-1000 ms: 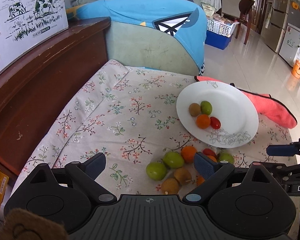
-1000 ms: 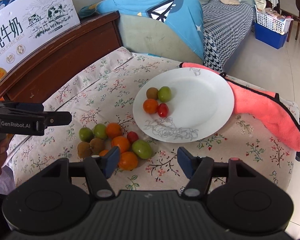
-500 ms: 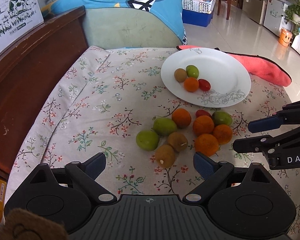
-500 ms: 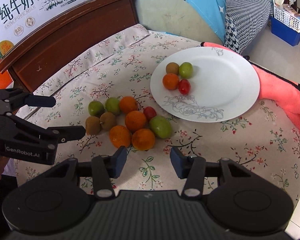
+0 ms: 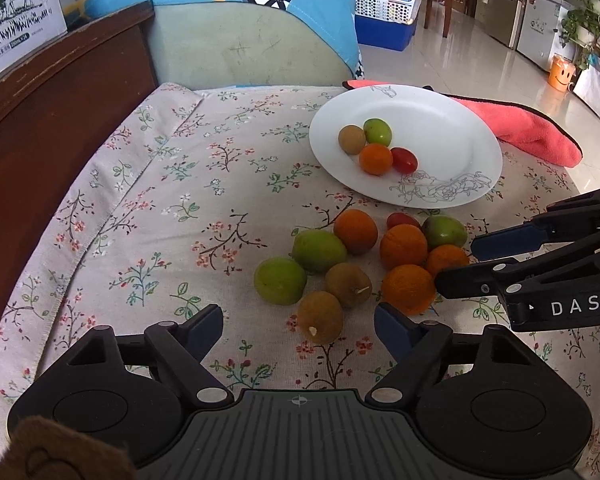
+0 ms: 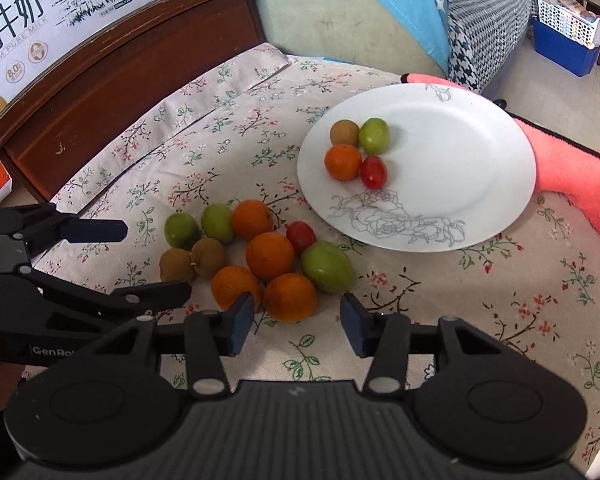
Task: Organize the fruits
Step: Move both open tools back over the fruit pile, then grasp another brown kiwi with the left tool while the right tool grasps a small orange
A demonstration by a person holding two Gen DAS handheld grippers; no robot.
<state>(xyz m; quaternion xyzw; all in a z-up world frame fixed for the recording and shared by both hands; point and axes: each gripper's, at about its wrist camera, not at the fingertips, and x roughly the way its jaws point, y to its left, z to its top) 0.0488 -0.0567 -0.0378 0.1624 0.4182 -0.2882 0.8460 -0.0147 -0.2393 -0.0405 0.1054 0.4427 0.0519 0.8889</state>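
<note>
A white plate (image 5: 452,128) (image 6: 460,140) holds a brown fruit, a green fruit, an orange (image 6: 343,162) and a red tomato (image 6: 373,172). A heap of loose fruits lies on the flowered cloth in front of it: several oranges (image 5: 407,289) (image 6: 290,297), green fruits (image 5: 280,281) (image 6: 326,266), brown fruits (image 5: 321,317) and a red tomato (image 6: 301,237). My left gripper (image 5: 298,326) is open, just short of a brown fruit. My right gripper (image 6: 297,322) is open, just short of the nearest orange. Each gripper shows in the other's view.
A pink cloth (image 5: 528,128) lies behind the plate on the right. A dark wooden headboard (image 5: 52,112) runs along the left with a milk carton box (image 6: 60,12) on it. A blue-green cushion (image 5: 252,36) stands behind the table.
Both grippers have moved in lower and closer to the heap of loose fruits. Both stay open and empty. The fruits have not moved.
</note>
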